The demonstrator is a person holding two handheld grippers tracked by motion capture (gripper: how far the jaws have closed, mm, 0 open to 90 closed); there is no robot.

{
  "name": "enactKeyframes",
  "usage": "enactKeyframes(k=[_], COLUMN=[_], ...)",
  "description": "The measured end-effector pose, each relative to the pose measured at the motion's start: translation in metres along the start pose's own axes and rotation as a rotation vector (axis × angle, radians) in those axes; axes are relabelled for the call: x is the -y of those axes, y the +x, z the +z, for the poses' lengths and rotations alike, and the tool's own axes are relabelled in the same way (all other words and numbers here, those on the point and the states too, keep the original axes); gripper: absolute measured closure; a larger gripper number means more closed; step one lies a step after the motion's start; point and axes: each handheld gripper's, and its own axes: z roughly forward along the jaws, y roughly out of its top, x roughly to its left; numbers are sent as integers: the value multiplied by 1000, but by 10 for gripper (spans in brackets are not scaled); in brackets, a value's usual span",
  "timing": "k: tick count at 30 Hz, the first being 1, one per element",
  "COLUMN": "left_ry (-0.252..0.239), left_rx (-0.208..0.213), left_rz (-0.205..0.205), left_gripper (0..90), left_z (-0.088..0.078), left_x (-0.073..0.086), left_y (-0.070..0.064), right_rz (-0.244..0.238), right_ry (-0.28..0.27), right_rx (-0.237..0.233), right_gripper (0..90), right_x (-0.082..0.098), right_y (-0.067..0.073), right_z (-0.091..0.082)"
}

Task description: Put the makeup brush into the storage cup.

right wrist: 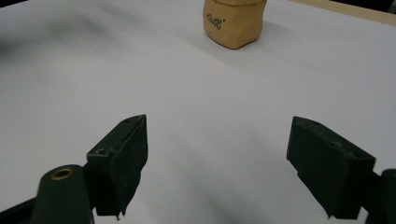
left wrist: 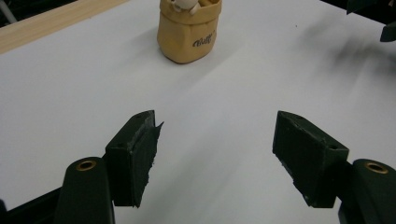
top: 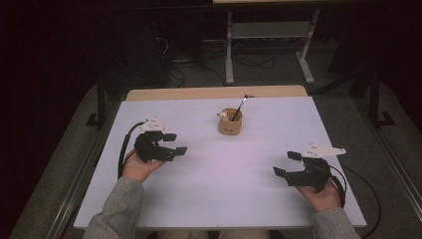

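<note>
A tan pot [top: 230, 122] stands on the white table [top: 219, 169] toward the back middle, with a thin dark brush handle [top: 240, 106] and a small pale item poking out of it. My left gripper [top: 176, 143] rests low at the left, jaws wide apart and empty, pointing right toward the pot [left wrist: 187, 32]. At the right my right gripper [top: 286, 164] is open too, nothing between its jaws, aimed left toward the pot [right wrist: 234, 23]. Both sit well short of the pot.
A wooden strip [top: 214, 92] runs along the table's far edge. Behind it stands a metal frame leg [top: 229, 47] with cables on the dark floor. A black cable [top: 122, 149] loops from the left gripper.
</note>
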Motion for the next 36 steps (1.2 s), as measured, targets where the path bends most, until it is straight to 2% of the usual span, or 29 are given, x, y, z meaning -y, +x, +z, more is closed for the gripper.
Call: enactKeyframes(k=[6, 18, 22, 36], left_ry=[10, -13, -14, -48], left_rx=[-11, -32, -42, -55], left_rz=[-9, -54, -57, -73], left_gripper=[289, 276, 272, 265], left_z=[-7, -21, -23, -32], left_x=[12, 40, 47, 69], left_y=[1, 4, 3, -5], right_rz=[-6, 0, 3, -1], right_ry=[3, 9, 10, 13], right_rx=[0, -4, -4, -8], right_gripper=[194, 191, 191, 190], right_x=[0, 1, 1, 2], right_y=[0, 0, 0, 0], right_z=[2, 4, 3, 4])
